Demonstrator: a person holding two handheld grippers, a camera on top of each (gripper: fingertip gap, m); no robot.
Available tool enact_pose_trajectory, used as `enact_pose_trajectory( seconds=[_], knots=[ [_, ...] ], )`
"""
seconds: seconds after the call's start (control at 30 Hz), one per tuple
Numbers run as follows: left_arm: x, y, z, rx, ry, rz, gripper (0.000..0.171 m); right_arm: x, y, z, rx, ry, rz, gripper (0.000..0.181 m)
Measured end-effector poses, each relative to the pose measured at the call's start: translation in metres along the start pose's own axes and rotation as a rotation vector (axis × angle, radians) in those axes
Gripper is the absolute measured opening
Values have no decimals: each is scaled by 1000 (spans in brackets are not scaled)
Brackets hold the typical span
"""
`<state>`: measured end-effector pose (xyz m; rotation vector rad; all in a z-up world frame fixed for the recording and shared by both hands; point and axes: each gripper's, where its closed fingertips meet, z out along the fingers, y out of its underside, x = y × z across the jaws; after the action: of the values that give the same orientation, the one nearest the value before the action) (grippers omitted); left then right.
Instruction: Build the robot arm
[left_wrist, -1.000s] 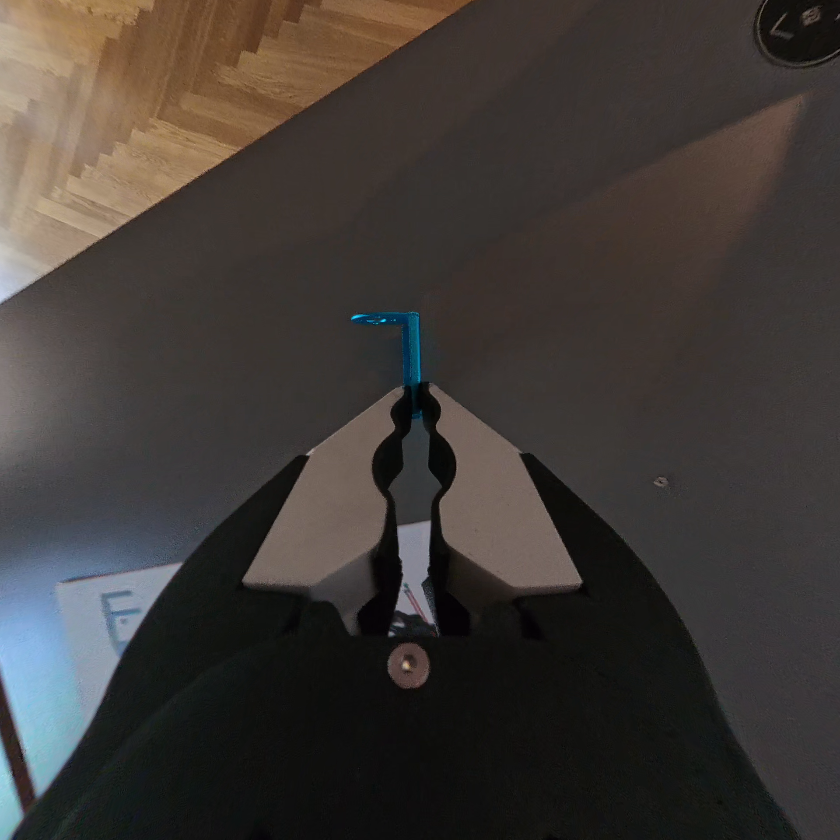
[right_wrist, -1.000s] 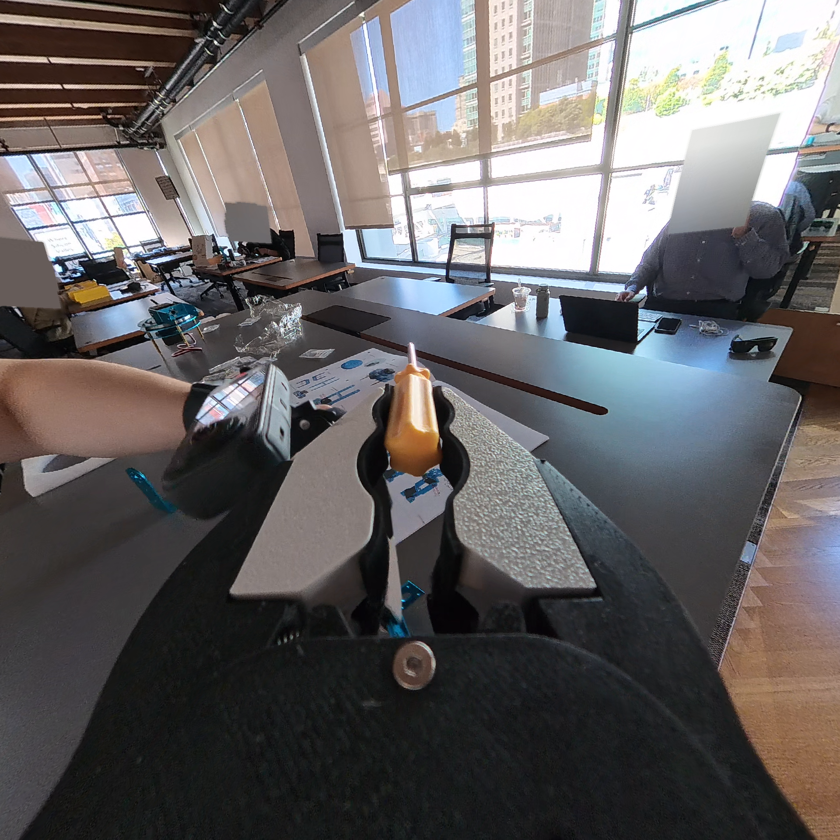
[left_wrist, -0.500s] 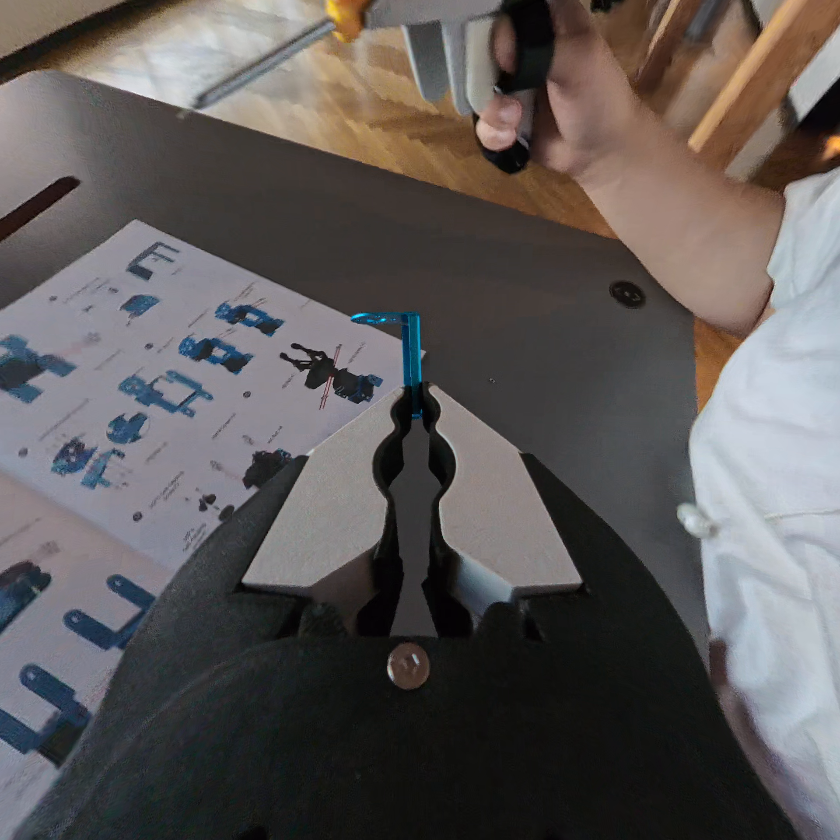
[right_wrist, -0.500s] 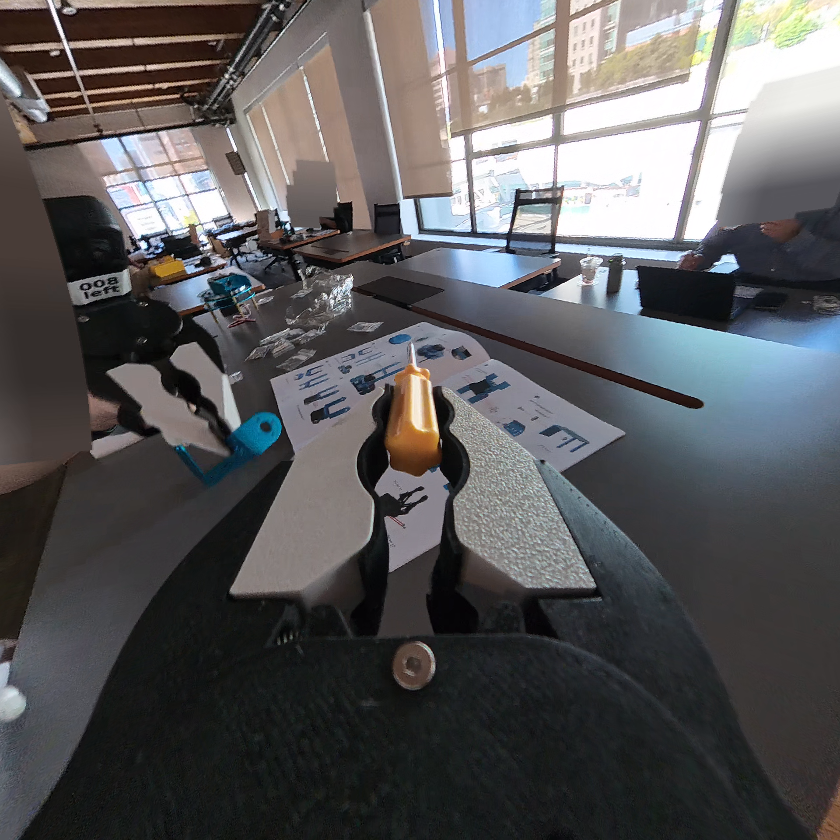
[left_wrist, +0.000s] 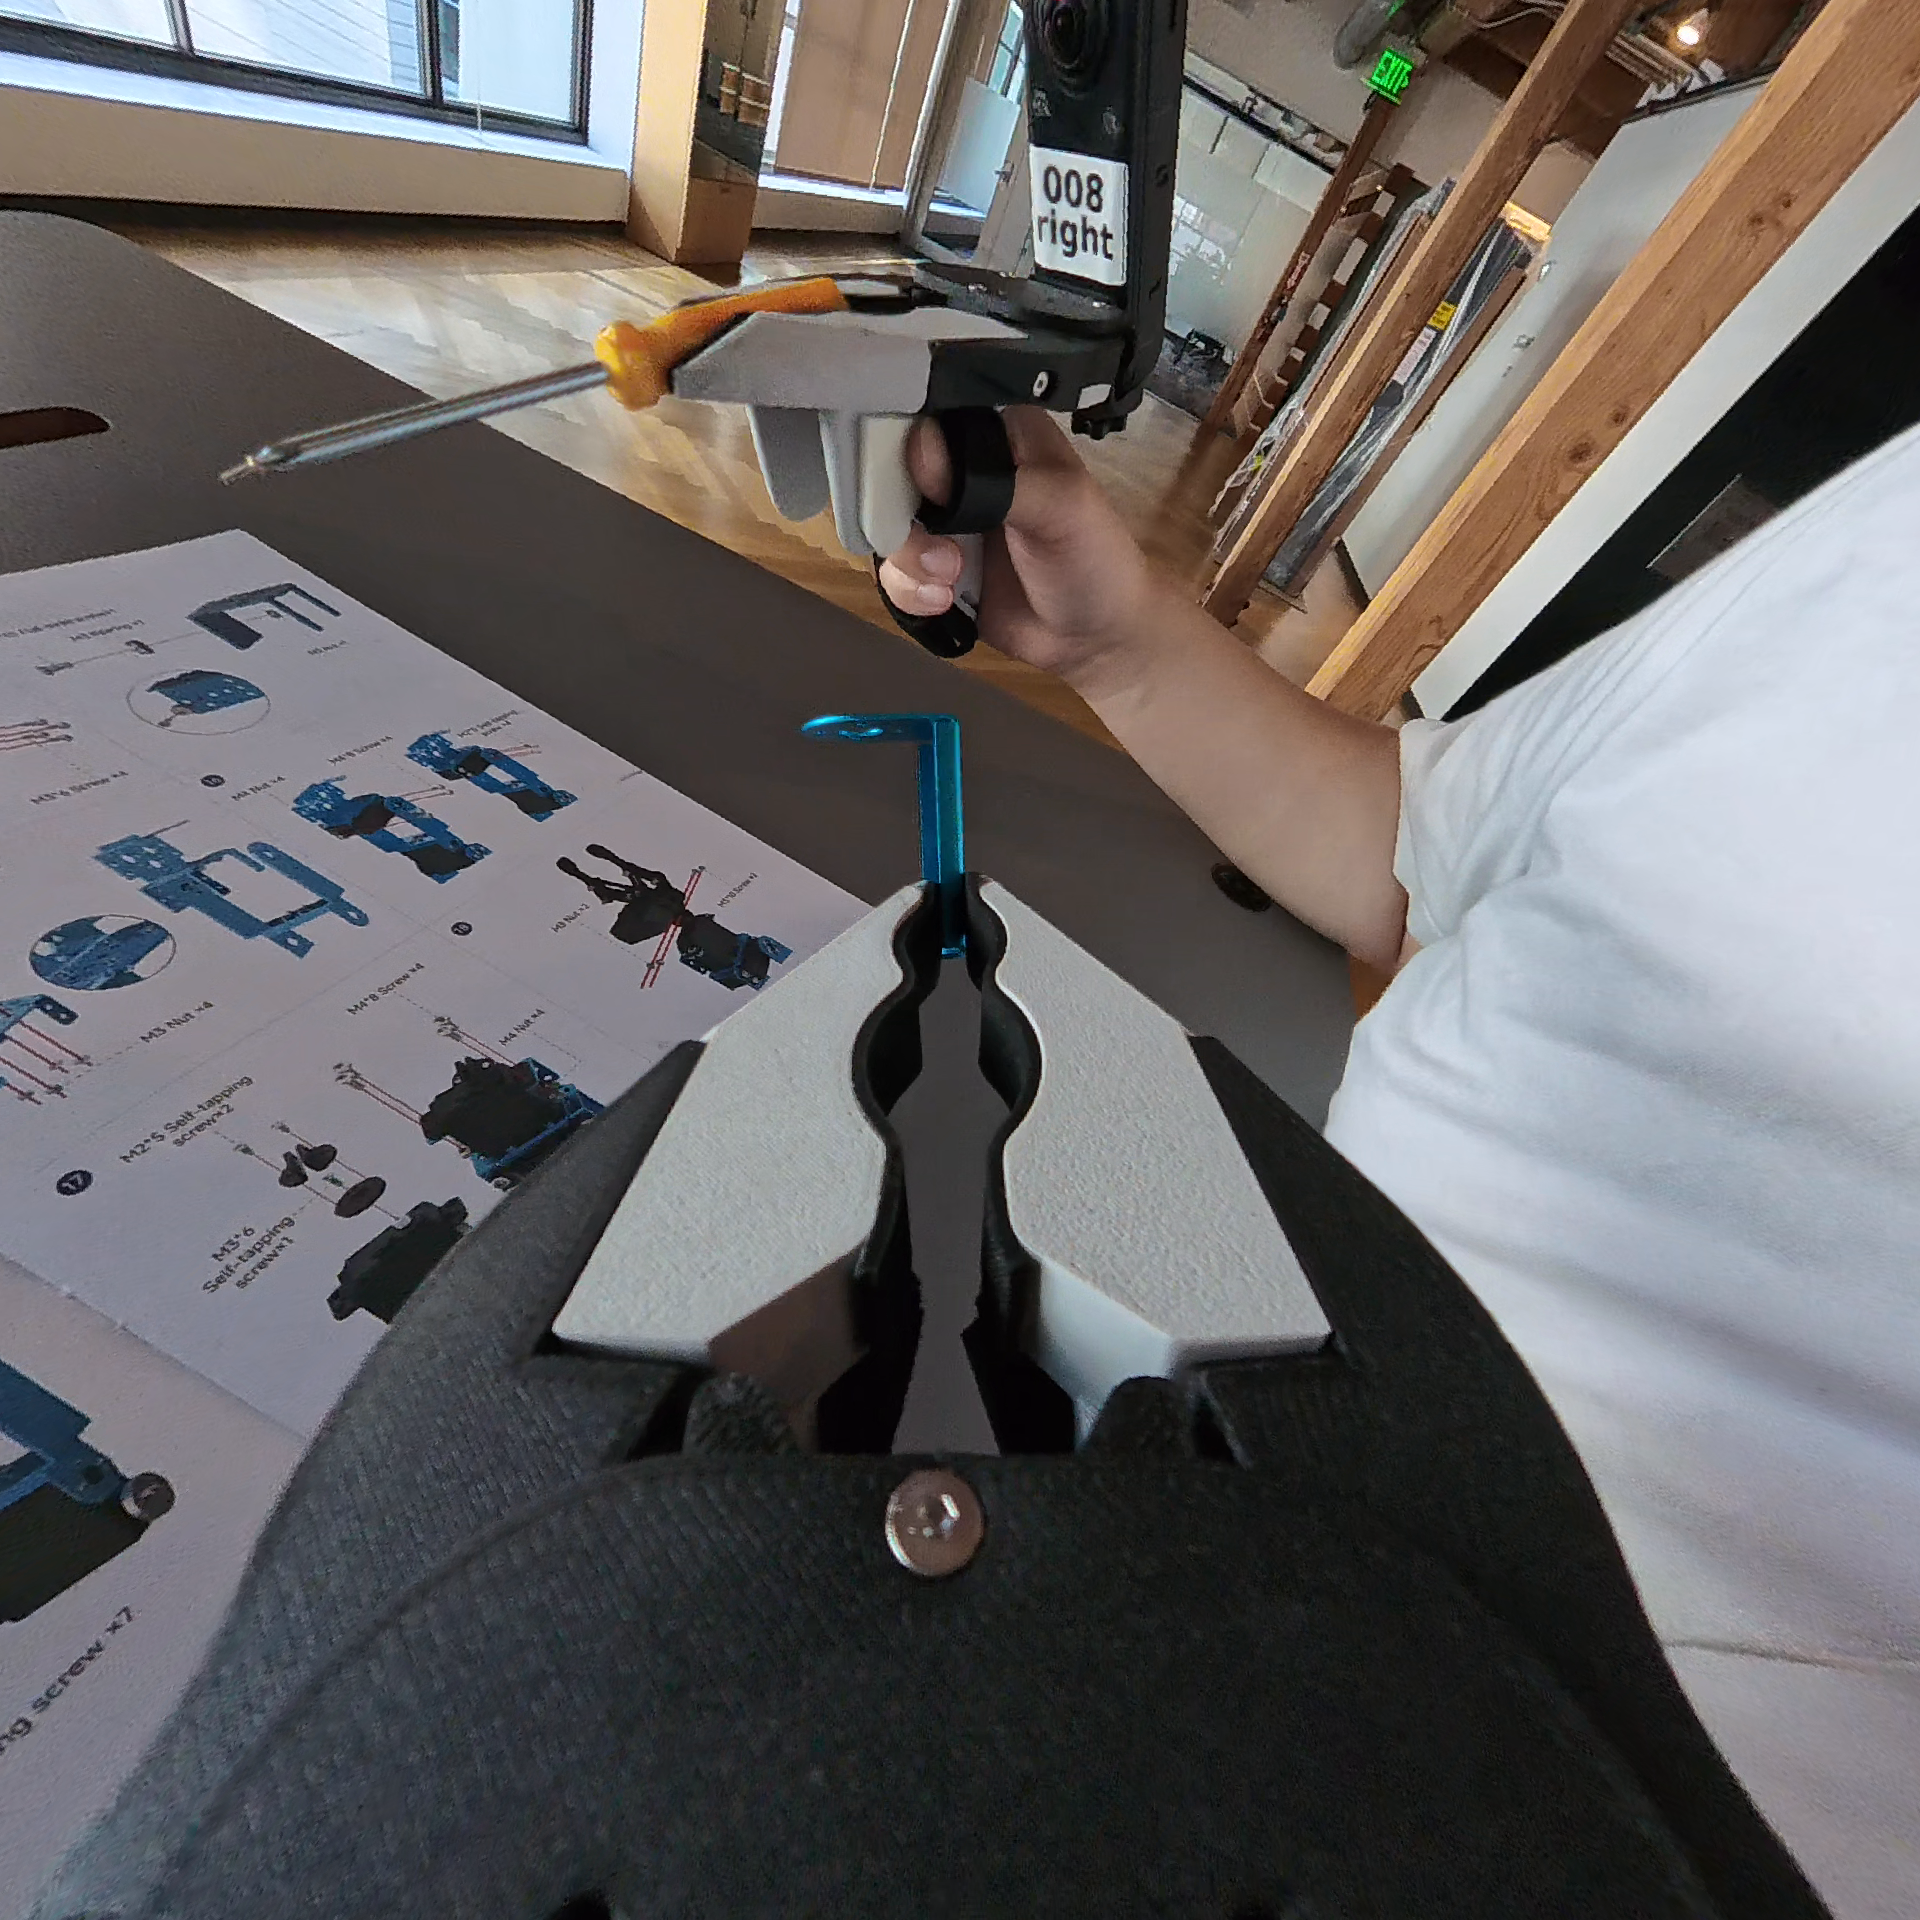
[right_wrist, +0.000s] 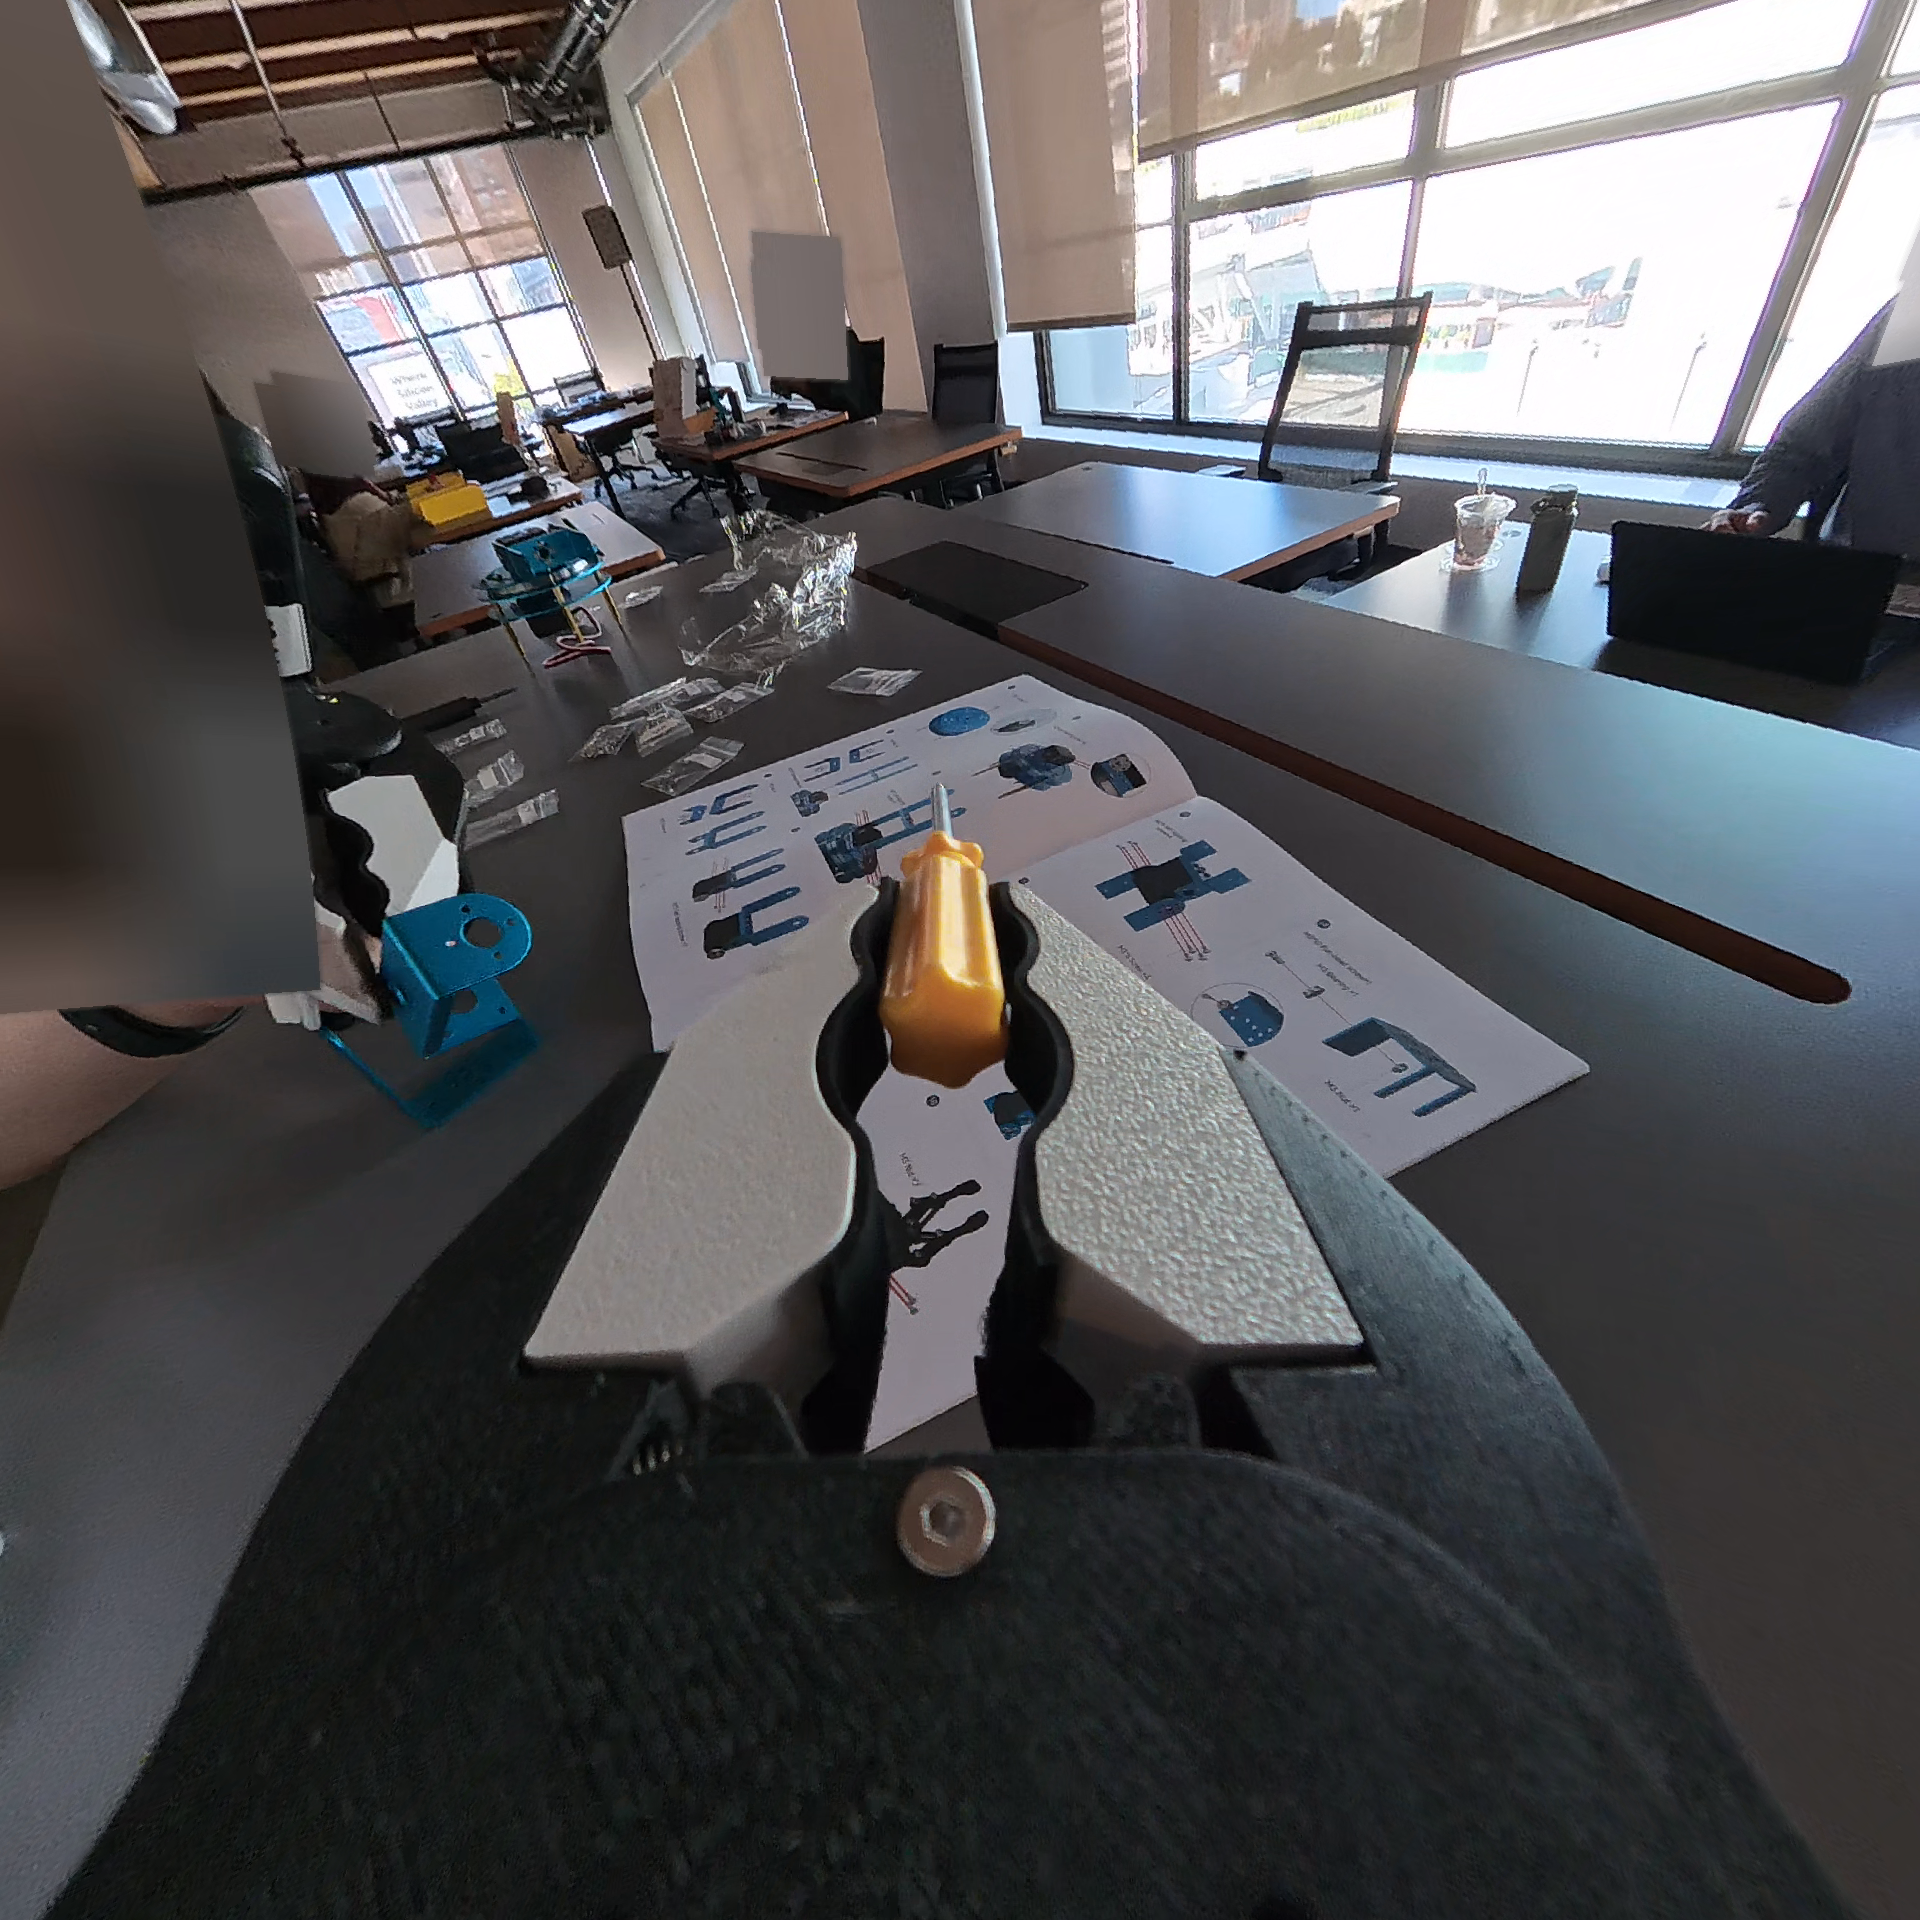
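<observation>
Our left hand-held gripper (left_wrist: 943, 914) pinches the blue L-shaped bracket (left_wrist: 935, 810) at its fingertips, above the table (left_wrist: 644, 613). Our right hand-held gripper (right_wrist: 943, 935) clamps the yellow-handled screwdriver (right_wrist: 941, 977), shaft pointing forward over the instruction booklet (right_wrist: 1299, 935). We judge that steady, firm grips matter here.

Blue metal bracket (left_wrist: 940, 805) pinched upright in left tool (left_wrist: 943, 914), orange-handled screwdriver (right_wrist: 943, 961) gripped by right tool (right_wrist: 943, 904)
</observation>
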<state>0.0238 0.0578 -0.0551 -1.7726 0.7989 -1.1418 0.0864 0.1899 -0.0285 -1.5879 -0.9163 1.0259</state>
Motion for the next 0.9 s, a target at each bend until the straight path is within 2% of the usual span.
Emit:
enact_pose_trajectory(
  seconds=[0.9],
  knots=[
    [-6,5,-6,20,34,-70,2,0,13,21,-44,-6,2,16]
  ],
)
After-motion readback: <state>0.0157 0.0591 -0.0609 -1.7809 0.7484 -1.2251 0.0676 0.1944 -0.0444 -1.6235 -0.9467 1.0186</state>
